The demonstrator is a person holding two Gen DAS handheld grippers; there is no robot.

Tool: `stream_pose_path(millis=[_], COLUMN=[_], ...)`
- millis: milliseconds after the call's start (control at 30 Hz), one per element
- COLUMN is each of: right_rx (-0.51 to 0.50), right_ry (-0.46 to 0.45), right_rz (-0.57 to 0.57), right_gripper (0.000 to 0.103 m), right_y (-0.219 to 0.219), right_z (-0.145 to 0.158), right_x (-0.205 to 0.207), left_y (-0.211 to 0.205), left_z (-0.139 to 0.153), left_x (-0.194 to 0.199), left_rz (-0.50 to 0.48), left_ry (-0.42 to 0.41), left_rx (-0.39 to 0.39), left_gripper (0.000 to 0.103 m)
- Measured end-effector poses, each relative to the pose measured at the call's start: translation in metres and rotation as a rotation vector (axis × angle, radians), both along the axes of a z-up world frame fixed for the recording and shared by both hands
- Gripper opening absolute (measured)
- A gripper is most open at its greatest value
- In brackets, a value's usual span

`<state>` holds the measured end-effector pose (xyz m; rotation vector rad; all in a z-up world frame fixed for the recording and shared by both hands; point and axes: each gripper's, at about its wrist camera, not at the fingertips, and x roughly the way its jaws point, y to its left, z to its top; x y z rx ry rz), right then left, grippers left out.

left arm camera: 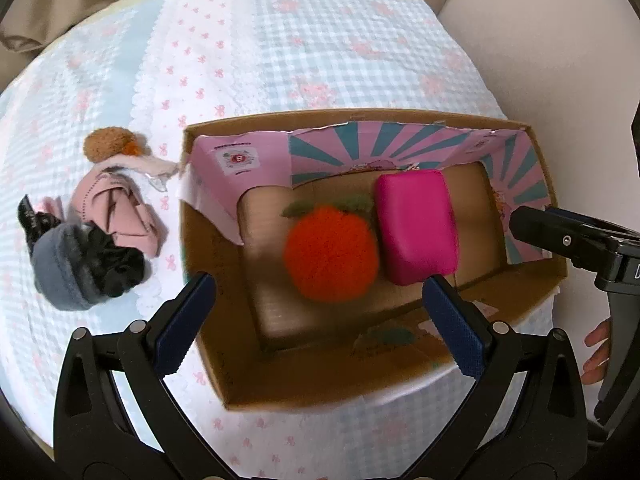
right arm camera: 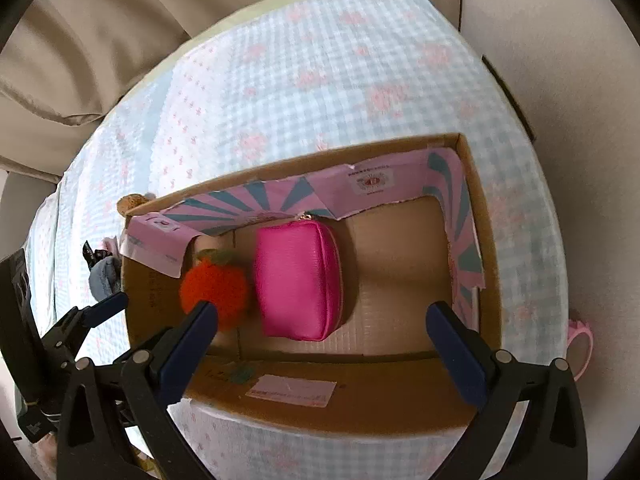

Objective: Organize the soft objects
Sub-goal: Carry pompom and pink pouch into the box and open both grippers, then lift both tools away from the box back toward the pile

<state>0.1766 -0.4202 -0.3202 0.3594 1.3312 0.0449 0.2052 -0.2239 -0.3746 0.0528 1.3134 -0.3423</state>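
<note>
Left of the cardboard box (left arm camera: 208, 264), a grey hat (left arm camera: 60, 272) and pink cloth (left arm camera: 120, 216) lie heaped. Left gripper (left arm camera: 320, 304): jaws wide, empty. In the box, orange pom-pom (left arm camera: 330, 254) touches magenta pouch (left arm camera: 416, 224), long axis 12-to-6. Right gripper (right arm camera: 322, 320): wide, empty.

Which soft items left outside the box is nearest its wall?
The tan pompom with its cream strip, whose end reaches the cardboard box corner. The pink pouch and grey beanie lie farther left.

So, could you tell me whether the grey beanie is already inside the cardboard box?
No, the grey beanie lies on the checked cloth outside the cardboard box.
</note>
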Motion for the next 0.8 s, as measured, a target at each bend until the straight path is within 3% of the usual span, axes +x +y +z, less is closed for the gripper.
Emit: stream_pose_path(millis=[133,367,800], right_rx=[-0.019,-0.084,-0.185], right_ry=[-0.028,-0.094,-0.328], right_rz=[0.001,0.019,0.103], right_gripper=[0.103,0.103,0.103], right_y=[0.005,0.020,0.088], right_z=[0.018,0.065,0.202], right_x=[-0.007,-0.030,-0.098], left_y=[0.004,0.022,0.078], left_z=[0.017,0.075,0.212], left_x=[-0.007,-0.029,-0.096], left_rz=[0.000,0.017,0.075], left_ry=[-0.036,-0.127,-0.359], left_rx=[0.006,0.000,-0.006], left_gripper=[0.103,0.103,0.103])
